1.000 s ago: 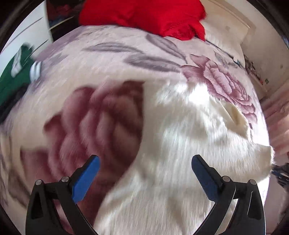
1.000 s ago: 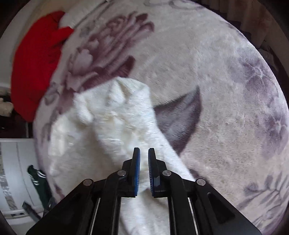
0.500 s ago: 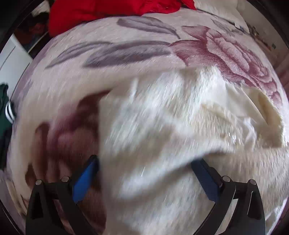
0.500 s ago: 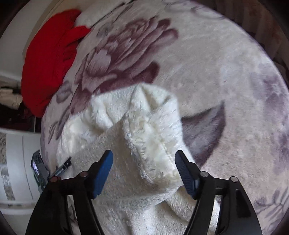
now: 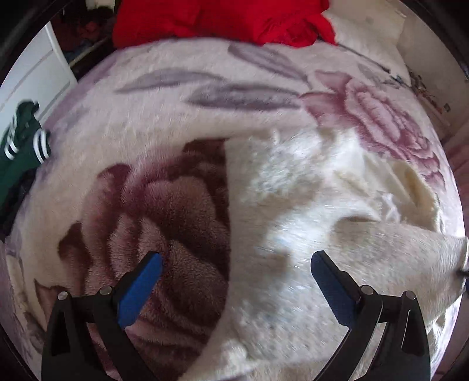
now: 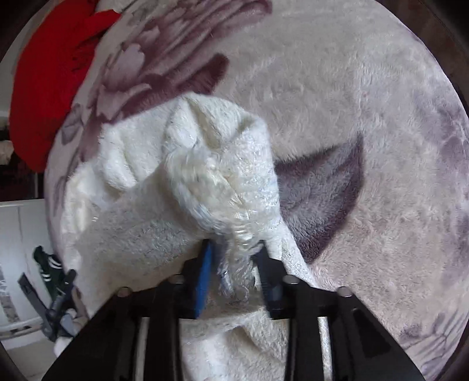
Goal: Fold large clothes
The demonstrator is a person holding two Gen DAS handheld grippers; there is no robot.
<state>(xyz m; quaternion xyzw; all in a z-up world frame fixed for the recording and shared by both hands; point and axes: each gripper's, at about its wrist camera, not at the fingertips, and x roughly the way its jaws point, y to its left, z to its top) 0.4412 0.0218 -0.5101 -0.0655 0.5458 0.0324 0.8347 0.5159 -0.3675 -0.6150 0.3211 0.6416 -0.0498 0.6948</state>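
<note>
A fluffy white garment [image 5: 307, 205] lies crumpled on the floral plush blanket [image 5: 176, 96] that covers the bed. My left gripper [image 5: 234, 281] is open and empty, hovering over the garment's left edge where it meets a dark rose print. In the right wrist view my right gripper [image 6: 234, 263] is shut on a bunched fold of the white garment [image 6: 205, 164], whose fabric fills the gap between the blue pads [image 6: 203, 278]. The rest of the garment trails left and under the gripper.
A red garment [image 5: 222, 17] is piled at the far end of the bed; it also shows in the right wrist view [image 6: 49, 79]. A green striped garment [image 5: 20, 146] hangs off the left side beside a white cabinet [image 5: 35, 76]. The blanket [image 6: 366, 102] stretches right.
My right gripper opened half a second ago and has now closed on a fold of the white garment. My left gripper stayed open and pulled back from the garment, toward its left edge.
</note>
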